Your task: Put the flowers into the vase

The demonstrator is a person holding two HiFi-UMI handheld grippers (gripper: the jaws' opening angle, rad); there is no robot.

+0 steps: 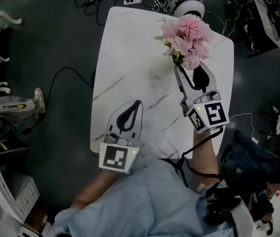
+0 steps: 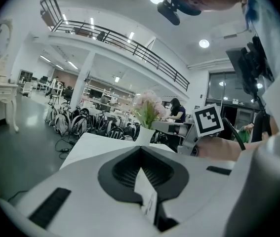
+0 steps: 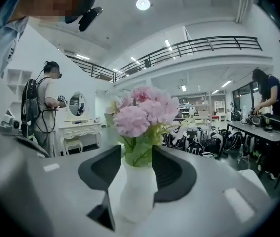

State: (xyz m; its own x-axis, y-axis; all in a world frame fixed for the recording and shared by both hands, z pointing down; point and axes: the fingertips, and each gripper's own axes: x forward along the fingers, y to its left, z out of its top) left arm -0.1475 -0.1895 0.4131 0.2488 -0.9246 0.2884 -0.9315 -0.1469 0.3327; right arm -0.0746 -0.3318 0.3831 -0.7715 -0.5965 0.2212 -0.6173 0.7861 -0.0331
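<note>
We see the bunch of pale pink, ruffled flowers [image 1: 186, 38] standing on green stems in a slim white vase [image 3: 137, 191] towards the far right of the white marble-veined worktop [image 1: 130, 58]. From above the blooms hide the vase entirely. So the flowers appear to be in place.

Our right hand-held gripper [image 1: 191, 68] has its jaws spread, one on each side of the vase neck and stems. In the right gripper view they do not seem to press on either. Our left hand-held gripper [image 1: 139, 102] rests near the front edge of the worktop, well away from the vase. Its jaws are closed tip to tip with nothing between them.

The danger, as we judge it, lies in drawing the right hand-held gripper away. With a jaw on each side of the neck, a sideways or twisted pull could catch the vase or snag a stem. The vase is narrow and carries a heavy head of blooms, so a small knock might tip it. It could then roll towards the nearby far edge or drag the flowers out.
</note>
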